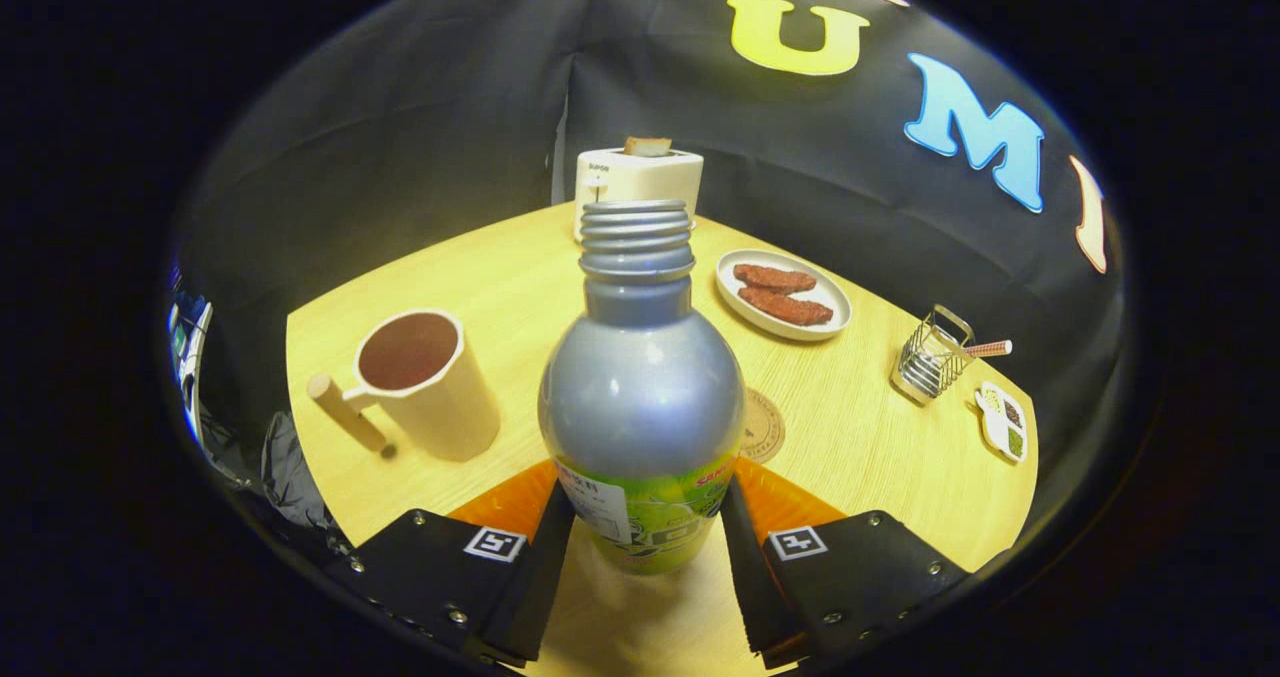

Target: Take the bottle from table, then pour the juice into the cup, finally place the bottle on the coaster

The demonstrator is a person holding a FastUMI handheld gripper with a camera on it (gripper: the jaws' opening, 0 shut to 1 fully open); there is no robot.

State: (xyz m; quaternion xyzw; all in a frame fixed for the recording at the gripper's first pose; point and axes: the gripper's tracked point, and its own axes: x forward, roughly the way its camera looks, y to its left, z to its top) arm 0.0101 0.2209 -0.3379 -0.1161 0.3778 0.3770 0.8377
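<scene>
Right of cup (425, 382), gripper (645, 532) pinching uncapped bottle (640, 387); carrying phase under way; next: tilting neck over cup.

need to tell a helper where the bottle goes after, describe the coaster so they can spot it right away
On the round wooden table, look just behind the bottle held between the gripper fingers. The coaster peeks out past the bottle, nearer than the plate of food. It is the only flat brown disc, lying low on the tabletop.
</scene>
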